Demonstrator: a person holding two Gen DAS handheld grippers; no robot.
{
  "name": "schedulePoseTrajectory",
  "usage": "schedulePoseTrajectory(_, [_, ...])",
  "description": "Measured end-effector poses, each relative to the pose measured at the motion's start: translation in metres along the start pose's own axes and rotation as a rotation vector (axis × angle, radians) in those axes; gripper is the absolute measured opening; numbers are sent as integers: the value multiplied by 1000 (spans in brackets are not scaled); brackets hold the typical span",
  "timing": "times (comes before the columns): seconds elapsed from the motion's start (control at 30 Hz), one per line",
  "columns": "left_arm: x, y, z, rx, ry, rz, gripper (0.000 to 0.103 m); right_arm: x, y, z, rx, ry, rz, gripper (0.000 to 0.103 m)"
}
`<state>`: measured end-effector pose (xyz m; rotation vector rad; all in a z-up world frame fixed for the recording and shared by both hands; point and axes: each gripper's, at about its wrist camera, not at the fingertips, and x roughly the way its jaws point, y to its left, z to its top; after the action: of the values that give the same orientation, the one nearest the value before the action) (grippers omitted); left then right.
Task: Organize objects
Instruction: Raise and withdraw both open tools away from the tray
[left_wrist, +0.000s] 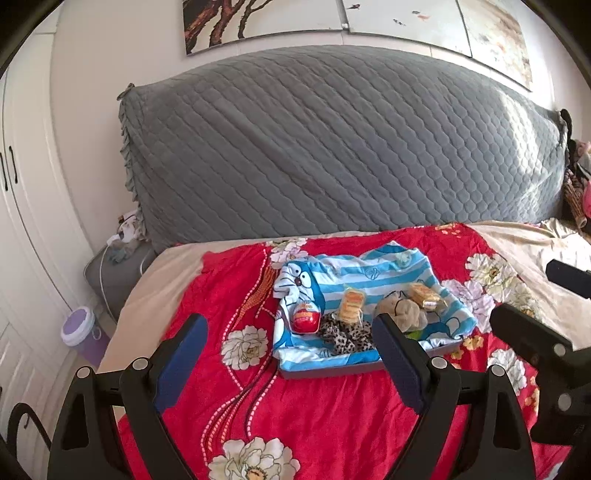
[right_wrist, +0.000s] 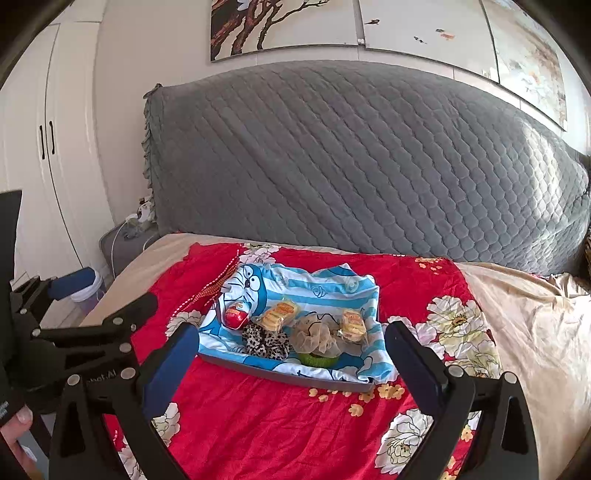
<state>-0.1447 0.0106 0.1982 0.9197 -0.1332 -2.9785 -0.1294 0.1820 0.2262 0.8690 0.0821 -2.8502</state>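
Observation:
A grey tray lined with a blue striped cartoon cloth lies on the red floral bedspread. On it are a red egg-shaped toy, two wrapped snack packs, a leopard-print scrunchie, a beige scrunchie and a green item. My left gripper is open and empty, short of the tray. My right gripper is open and empty, also short of it.
A grey quilted headboard stands behind the bed. A purple bin sits on the floor at the left, beside a white wardrobe. The right gripper body shows at the right of the left wrist view.

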Motion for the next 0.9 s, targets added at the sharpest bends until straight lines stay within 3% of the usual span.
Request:
schedulePoseTrajectory(0.37, [12,5,-31,-19,27,15,91,6,-8,-21,20,14,-11,102])
schedulePoseTrajectory(0.5, [16,5,-41,-32,37,-18,91,8,-11,-30,28,22,-16,102])
schedulePoseTrajectory(0.9, [21,-9,-66,19,24,0,91,20,-17,-59,35,37,-39,102])
